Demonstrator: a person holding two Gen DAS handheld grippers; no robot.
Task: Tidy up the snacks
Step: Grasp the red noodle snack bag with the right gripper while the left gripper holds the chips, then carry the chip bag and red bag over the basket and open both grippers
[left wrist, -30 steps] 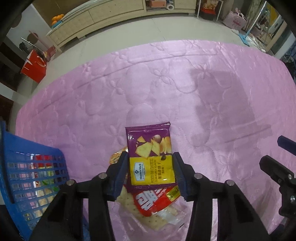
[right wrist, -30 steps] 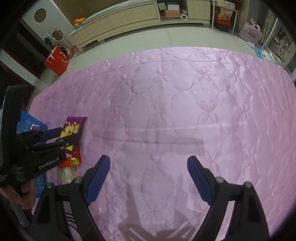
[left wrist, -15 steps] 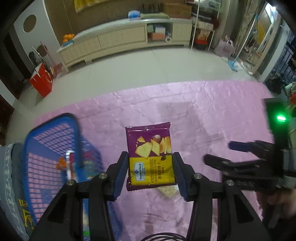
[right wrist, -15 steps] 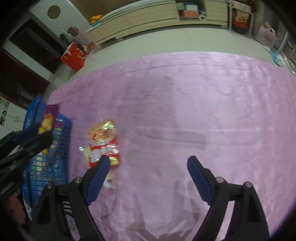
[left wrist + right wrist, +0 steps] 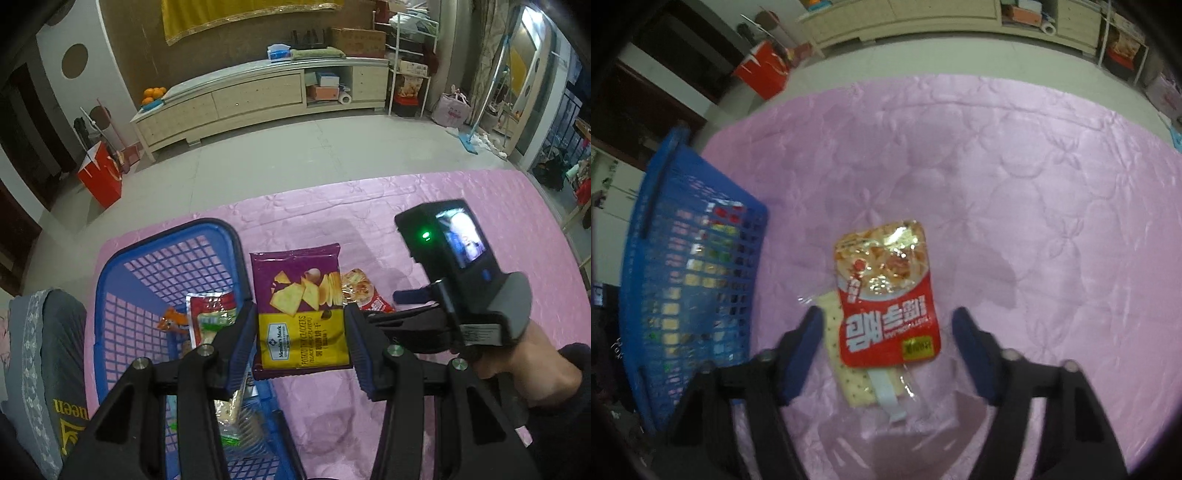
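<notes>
The left gripper (image 5: 301, 345) has its blue pads pressed against both side edges of a purple and yellow foil potato-cracker packet (image 5: 300, 310), held flat and face-up in the air, just over the right rim of the blue plastic lattice basket (image 5: 221, 227); I judge it is being carried there to drop in beside the red and green snack packs (image 5: 210, 317) already inside. The right gripper (image 5: 886, 350) hangs with its jaws spread wide and empty, straddling a red and white glossy noodle pouch (image 5: 886, 299) lying on the pink quilted cloth (image 5: 1015, 166) atop a clear-wrapped cracker pack (image 5: 860, 380), probably lined up as the next pick
</notes>
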